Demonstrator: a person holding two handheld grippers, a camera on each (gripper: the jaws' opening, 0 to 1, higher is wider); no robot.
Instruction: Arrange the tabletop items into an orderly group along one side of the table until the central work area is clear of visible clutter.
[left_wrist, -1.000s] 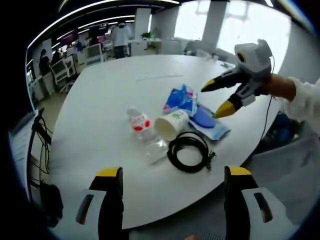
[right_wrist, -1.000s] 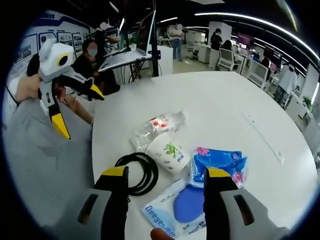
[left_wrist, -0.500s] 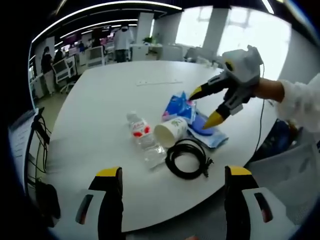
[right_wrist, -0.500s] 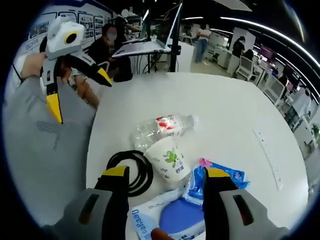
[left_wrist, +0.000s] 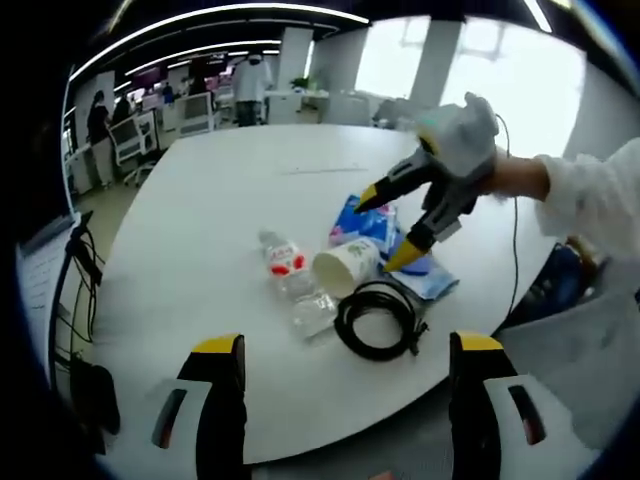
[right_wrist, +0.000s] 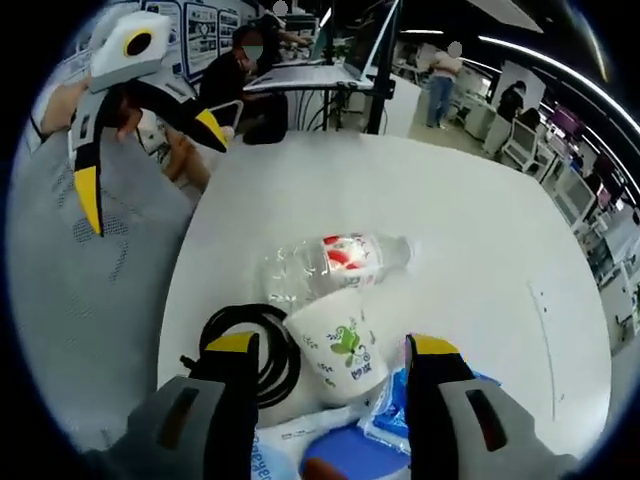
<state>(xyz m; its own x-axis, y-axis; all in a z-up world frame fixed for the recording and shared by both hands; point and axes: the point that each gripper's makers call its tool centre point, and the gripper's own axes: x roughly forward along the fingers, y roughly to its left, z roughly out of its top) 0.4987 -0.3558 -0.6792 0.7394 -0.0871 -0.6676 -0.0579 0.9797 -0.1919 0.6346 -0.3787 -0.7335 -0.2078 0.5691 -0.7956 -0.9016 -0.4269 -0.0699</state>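
A large white round table (left_wrist: 190, 200) stands in an open office; its top is smooth and bright. Beyond its far edge in the left gripper view are tall windows (left_wrist: 500, 70) glaring with daylight, split by white pillars (left_wrist: 430, 45); long strip lights (left_wrist: 190, 18) curve across a dark ceiling. Far left are desks and office chairs (left_wrist: 125, 145), with people standing among them; black cables (left_wrist: 85, 270) hang by the table's left edge. In the right gripper view, a raised desk with a laptop (right_wrist: 300, 70) stands beyond the table; posters (right_wrist: 205, 25) line the wall at far left; more chairs (right_wrist: 525, 145) sit at right; the floor is pale.
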